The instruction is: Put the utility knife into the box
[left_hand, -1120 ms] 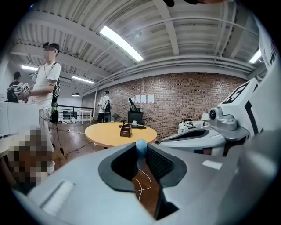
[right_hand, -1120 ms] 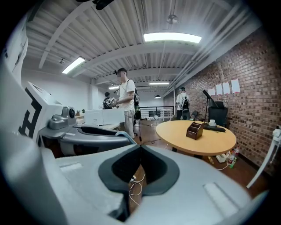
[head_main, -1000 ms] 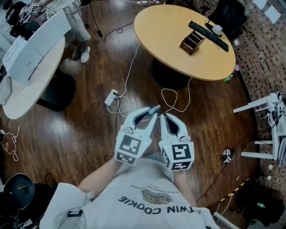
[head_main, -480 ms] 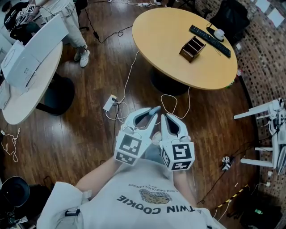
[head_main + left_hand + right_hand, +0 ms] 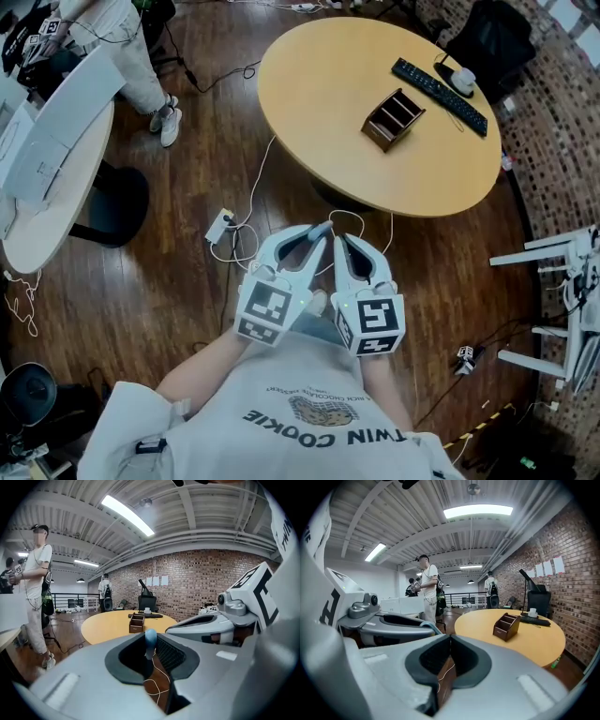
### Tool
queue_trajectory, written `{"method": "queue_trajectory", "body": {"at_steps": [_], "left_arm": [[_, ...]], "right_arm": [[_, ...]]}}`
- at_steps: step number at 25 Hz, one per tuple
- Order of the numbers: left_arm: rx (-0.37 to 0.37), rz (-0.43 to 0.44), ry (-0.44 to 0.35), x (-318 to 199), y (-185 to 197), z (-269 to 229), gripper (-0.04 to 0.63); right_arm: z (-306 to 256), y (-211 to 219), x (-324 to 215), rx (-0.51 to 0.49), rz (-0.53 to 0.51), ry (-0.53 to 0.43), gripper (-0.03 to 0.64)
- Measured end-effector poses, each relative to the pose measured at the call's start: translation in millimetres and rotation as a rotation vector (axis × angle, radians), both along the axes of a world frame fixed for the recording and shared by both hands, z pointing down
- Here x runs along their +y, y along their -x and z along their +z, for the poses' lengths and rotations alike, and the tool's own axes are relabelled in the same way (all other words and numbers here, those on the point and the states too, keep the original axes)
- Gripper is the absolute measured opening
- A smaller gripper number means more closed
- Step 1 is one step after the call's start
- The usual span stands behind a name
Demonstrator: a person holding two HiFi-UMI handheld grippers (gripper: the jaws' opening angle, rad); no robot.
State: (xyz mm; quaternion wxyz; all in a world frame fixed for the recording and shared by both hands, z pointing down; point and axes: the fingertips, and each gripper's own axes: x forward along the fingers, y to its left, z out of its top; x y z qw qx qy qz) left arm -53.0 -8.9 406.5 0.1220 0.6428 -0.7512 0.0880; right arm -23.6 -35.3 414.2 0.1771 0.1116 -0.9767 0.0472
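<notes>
From the head view, both grippers are held close to the person's chest, over the wooden floor and well apart from the round tabletop point(image 5: 319, 84). There the wooden box point(image 5: 393, 118) stands near a keyboard point(image 5: 439, 82). The left claw point(image 5: 322, 231) pinches a slim, blue-ended thing at its very tips, by the task the utility knife point(image 5: 327, 225). The right claw point(image 5: 343, 240) sits just beside it. Loose cables point(image 5: 246, 225) lie on the floor between the person and the tabletop, so a foot could catch in them on the way. In the left gripper view the knife's blue end point(image 5: 150, 638) stands upright between narrow jaws, gripped only near their tips. That shallow hold could let it swivel or slip out while carried. The box point(image 5: 137, 622) shows far ahead, its compartments look narrow, and a tilted knife might catch on a divider or shove the box. In the right gripper view that claw's jaws are pressed together on nothing, and its closeness to the left one risks knocking the knife.
</notes>
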Motion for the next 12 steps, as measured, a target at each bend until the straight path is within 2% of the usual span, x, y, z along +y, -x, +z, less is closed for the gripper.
{"method": "queue_trajectory", "body": {"at_steps": [5, 12], "left_arm": [[-0.018, -0.02, 0.017, -46.4, 5.3, 2.4, 0.071], [-0.04, -0.042, 0.028, -86.5, 12.6, 5.6, 0.071]], "right_arm": [[3.5, 3.5, -46.4, 0.002, -0.026, 0.011, 0.002], [2.7, 6.5, -82.8, -0.009, -0.06, 0.024, 0.002]]}}
